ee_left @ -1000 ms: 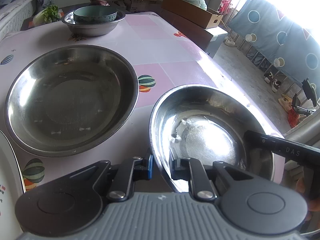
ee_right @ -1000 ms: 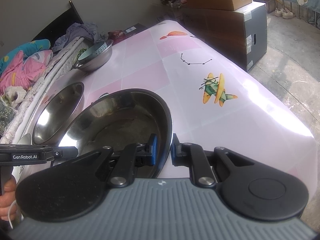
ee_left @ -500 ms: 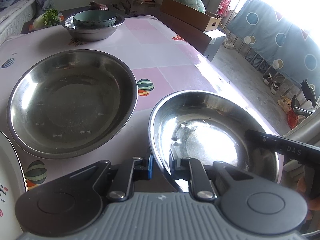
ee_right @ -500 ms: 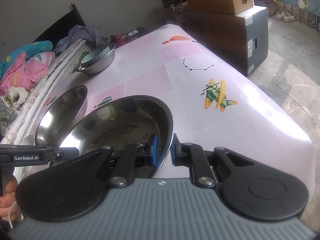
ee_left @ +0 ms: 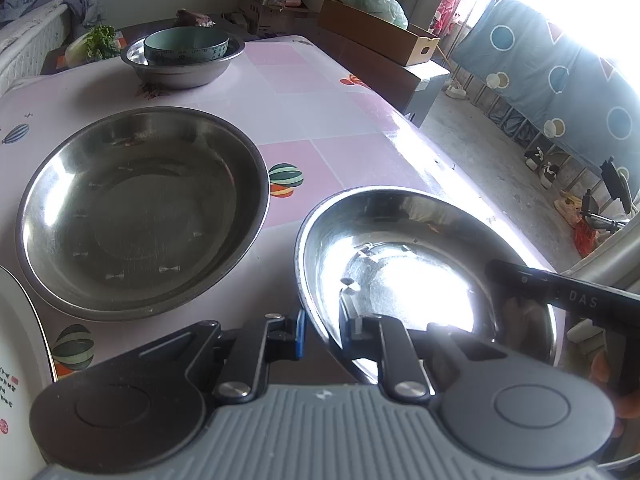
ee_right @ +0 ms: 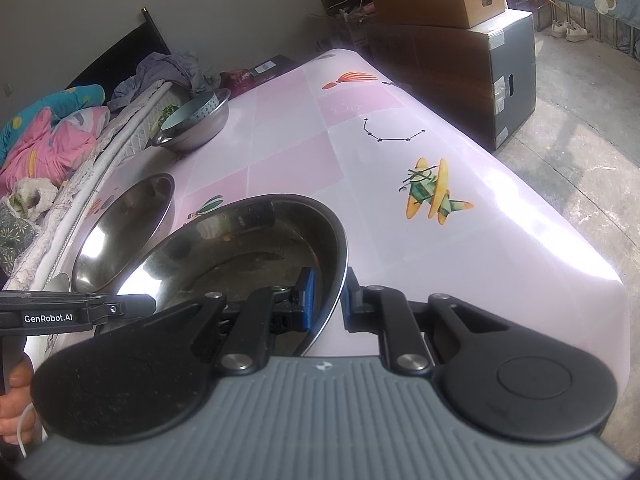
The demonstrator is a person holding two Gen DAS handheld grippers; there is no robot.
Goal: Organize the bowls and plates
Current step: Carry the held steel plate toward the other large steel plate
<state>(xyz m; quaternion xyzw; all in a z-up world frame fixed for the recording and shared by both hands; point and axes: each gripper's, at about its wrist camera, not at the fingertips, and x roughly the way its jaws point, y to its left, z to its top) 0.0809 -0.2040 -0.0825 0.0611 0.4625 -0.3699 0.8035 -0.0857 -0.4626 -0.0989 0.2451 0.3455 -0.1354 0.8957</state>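
Note:
A shiny steel plate [ee_left: 420,264] is held above the pink table by both grippers. My left gripper [ee_left: 320,330] is shut on its near-left rim. My right gripper [ee_right: 328,300] is shut on the opposite rim of the same plate [ee_right: 240,256]. A second, larger steel plate [ee_left: 140,208] rests on the table to the left; it also shows in the right wrist view [ee_right: 124,228]. At the far end a teal bowl [ee_left: 186,46] sits inside a steel bowl [ee_left: 184,70].
A white plate's rim [ee_left: 20,320] shows at the left edge. The table [ee_right: 400,168] drops off on the right to a concrete floor. A cardboard box on a dark crate [ee_right: 460,40] stands beyond the table. Bedding [ee_right: 48,136] lies along the left side.
The held steel plate has risen and drawn back toward me with both grippers. The other dishes have not moved.

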